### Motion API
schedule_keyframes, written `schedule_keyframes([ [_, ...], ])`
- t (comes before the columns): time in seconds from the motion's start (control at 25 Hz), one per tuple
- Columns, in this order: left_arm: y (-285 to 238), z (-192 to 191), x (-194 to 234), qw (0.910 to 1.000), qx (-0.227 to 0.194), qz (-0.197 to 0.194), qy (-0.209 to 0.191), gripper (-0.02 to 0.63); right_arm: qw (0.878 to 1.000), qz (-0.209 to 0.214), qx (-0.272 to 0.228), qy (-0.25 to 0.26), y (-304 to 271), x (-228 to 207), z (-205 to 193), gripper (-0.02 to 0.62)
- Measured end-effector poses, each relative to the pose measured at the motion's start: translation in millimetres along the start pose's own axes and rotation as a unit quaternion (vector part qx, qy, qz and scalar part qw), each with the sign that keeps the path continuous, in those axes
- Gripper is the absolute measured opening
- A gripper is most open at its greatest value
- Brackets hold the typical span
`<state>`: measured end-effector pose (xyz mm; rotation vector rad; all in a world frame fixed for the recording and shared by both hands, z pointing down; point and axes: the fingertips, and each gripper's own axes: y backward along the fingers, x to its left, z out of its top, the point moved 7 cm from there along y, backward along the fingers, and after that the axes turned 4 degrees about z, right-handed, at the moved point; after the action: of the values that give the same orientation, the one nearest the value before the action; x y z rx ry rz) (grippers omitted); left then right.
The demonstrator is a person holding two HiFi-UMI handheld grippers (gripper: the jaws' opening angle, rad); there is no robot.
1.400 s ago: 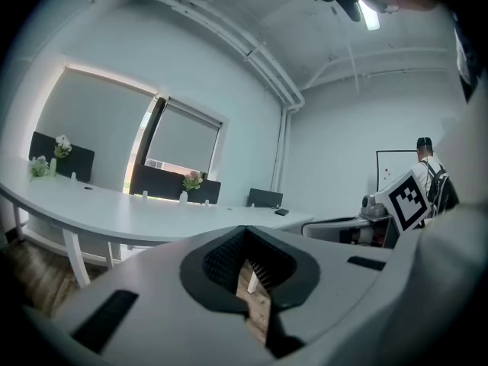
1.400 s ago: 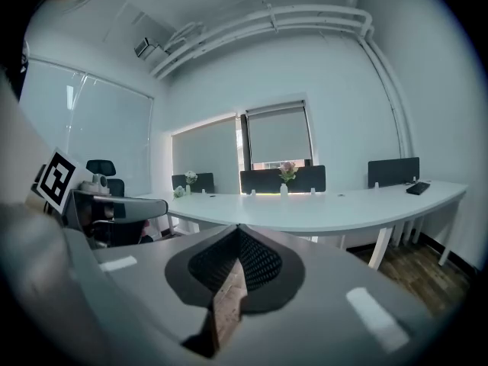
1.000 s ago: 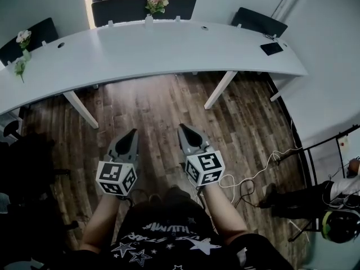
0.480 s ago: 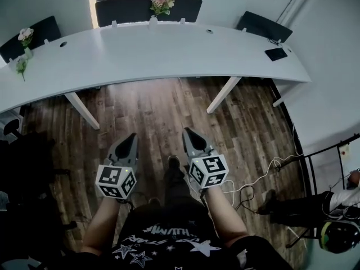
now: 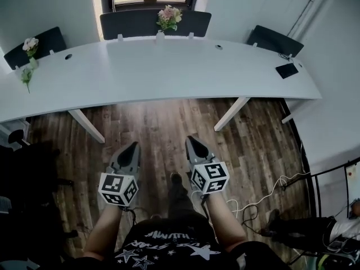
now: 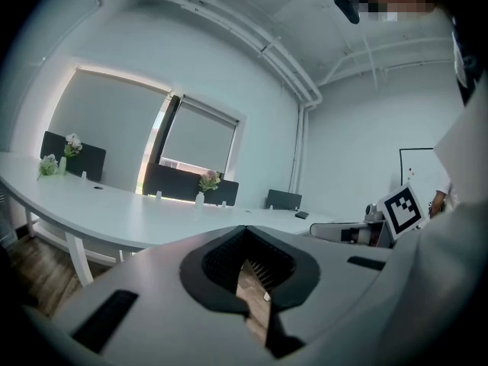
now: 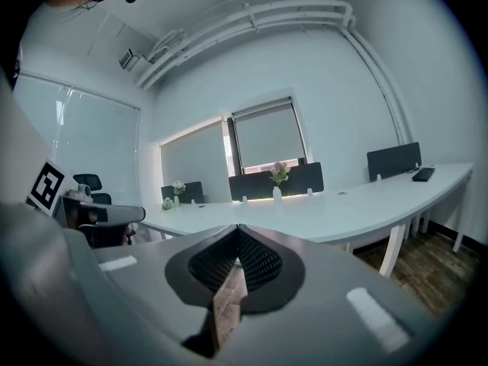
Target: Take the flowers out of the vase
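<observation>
Both grippers are over the wood floor [image 5: 163, 122], near us and well short of the table [image 5: 169, 66]. The left gripper [image 5: 134, 147] has its jaws fully together with nothing between them. The right gripper [image 5: 190, 140] is the same, closed and empty. In each gripper view we see only floor planks through the hollow behind the tips.

The pink flowers [image 5: 170, 17] stand in a small white vase [image 5: 160, 36] at the table's far edge, against a dark chair back [image 5: 129, 24], well apart from both grippers. The vase is too small for us to read how the stems sit.

A second bunch of white flowers [image 5: 31, 45] is at the far left end, its vase barely visible. Beside it is a green sprig [image 5: 26, 75], and we can't tell whether it is standing or lying.

There is a flat black item [image 5: 287, 70] at the table's right end, type unclear. Cables [image 5: 270, 190] run across the floor on the right. Another person [image 5: 315, 229] is cut off at the bottom right corner. The left side of the head view is too dark to read.
</observation>
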<state>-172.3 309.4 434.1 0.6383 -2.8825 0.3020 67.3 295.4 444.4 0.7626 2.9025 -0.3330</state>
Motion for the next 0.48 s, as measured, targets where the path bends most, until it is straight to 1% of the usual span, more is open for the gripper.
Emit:
schedule_keyframes([
  [0.08, -19, 6, 1, 1.0, -0.001, 0.0, 0.0, 0.009, 1.0, -0.001, -0.001, 0.002, -10, -15, 6, 0.003],
  [0.24, -59, 25, 1, 0.9997, -0.012, -0.004, -0.02, 0.009, 1.0, 0.001, -0.008, 0.008, -32, -45, 22, 0.002],
  [0.36, -85, 40, 1, 0.9995, -0.021, 0.0, -0.024, 0.009, 1.0, 0.006, -0.014, 0.006, -49, -66, 35, 0.002],
  [0.48, -107, 50, 0, 0.9994, -0.021, 0.005, -0.029, 0.009, 1.0, 0.015, -0.017, 0.005, -67, -84, 49, 0.003],
])
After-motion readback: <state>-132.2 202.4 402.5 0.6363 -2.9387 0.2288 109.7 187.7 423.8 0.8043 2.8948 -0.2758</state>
